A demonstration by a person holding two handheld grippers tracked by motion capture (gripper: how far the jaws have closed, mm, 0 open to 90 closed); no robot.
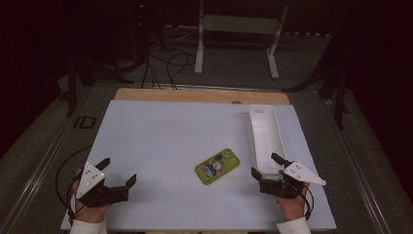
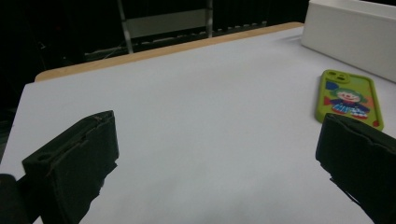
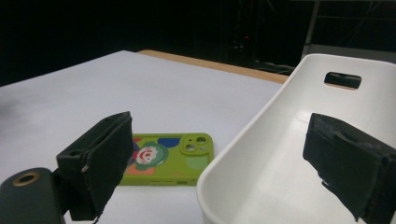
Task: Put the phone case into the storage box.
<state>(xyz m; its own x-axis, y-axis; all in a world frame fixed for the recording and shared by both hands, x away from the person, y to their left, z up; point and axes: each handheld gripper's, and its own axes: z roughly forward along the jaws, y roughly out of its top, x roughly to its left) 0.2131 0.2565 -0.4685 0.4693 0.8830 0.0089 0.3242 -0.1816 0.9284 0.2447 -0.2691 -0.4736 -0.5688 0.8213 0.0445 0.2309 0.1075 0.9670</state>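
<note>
A green phone case (image 1: 217, 165) with a clown picture lies flat on the white table top (image 1: 165, 136), right of the middle. It also lies ahead of the left gripper's right jaw as the phone case (image 2: 349, 97), and left of the tray as the phone case (image 3: 169, 157). A long white tray (image 1: 265, 136) with a handle slot stands at the right, empty. My left gripper (image 1: 119, 171) rests open near the front left corner. My right gripper (image 1: 267, 165) stands open at the tray's near end, one jaw over the tray (image 3: 299, 140).
A wooden strip (image 1: 199, 95) runs along the table's far edge. Beyond it are a white metal frame (image 1: 238, 29) and cables on the dark floor. Dark stands flank the table on both sides.
</note>
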